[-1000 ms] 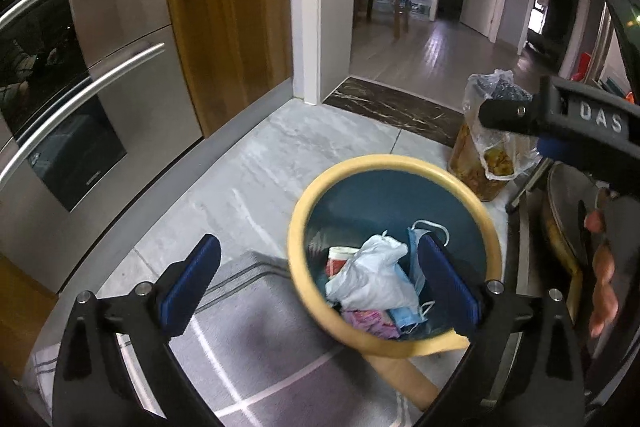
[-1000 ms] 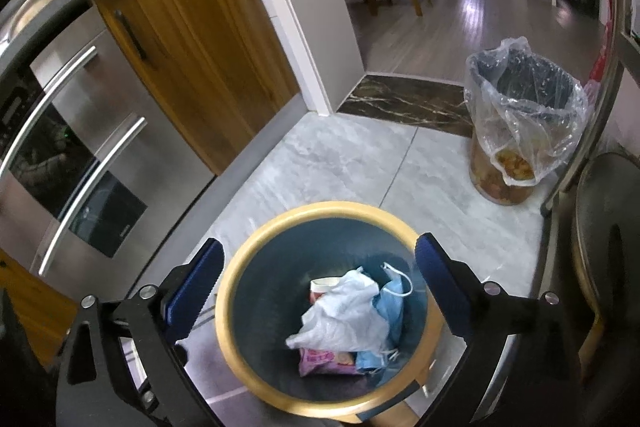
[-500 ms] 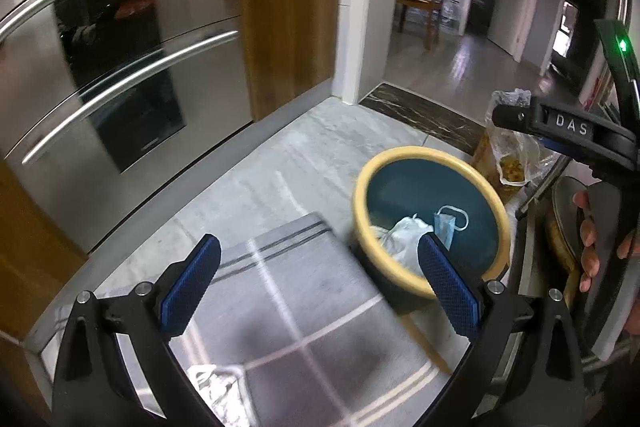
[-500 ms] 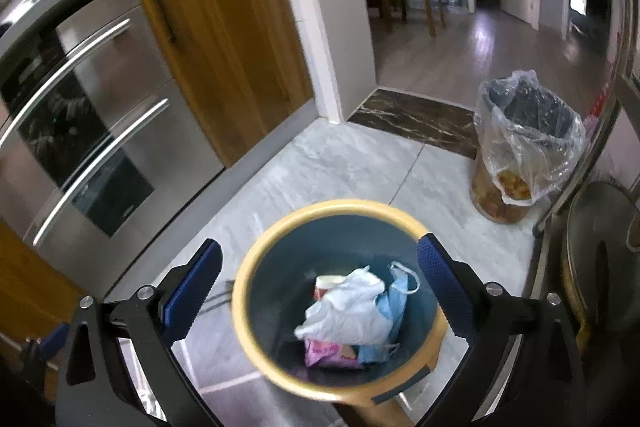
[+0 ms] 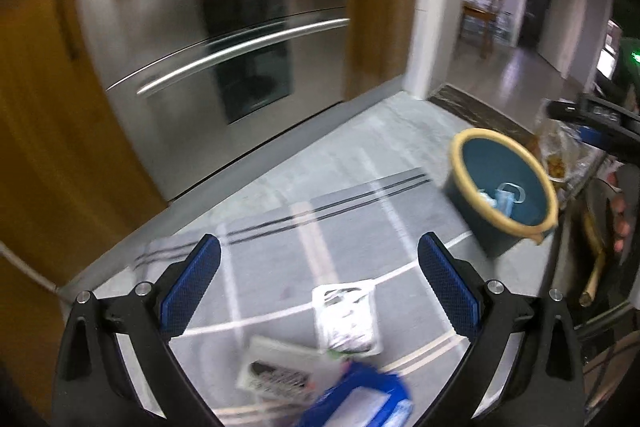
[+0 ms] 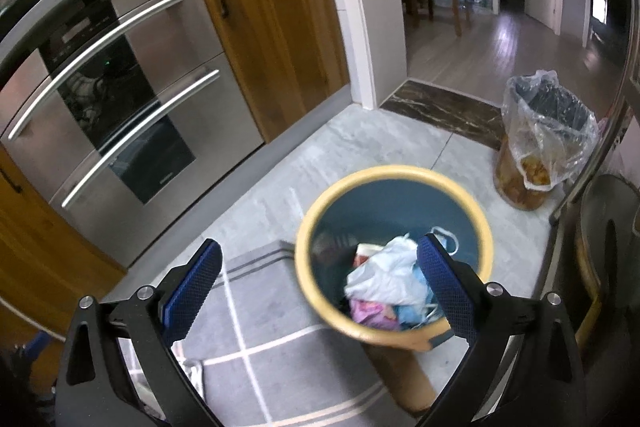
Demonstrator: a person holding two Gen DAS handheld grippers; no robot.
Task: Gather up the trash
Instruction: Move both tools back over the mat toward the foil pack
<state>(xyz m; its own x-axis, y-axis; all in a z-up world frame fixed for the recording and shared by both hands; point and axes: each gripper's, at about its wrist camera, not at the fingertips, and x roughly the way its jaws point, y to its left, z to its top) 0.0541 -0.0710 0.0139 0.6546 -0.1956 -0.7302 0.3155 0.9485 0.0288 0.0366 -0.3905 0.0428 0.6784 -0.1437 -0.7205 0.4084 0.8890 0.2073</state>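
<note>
Left gripper (image 5: 318, 287) gapes wide above wrappers (image 5: 346, 319) on the rug (image 5: 340, 223). Right gripper (image 6: 318, 287) hangs spread, empty, over the bin (image 6: 394, 173).

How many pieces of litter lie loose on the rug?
3: a white packet, a white wrapper and a blue packet, all between the left gripper fingers; more may be hidden.

Two bins (image 6: 394, 187) (image 6: 548, 143), three packets (image 5: 346, 317) (image 5: 280, 367) (image 5: 360, 399) on one rug (image 5: 360, 219).
</note>
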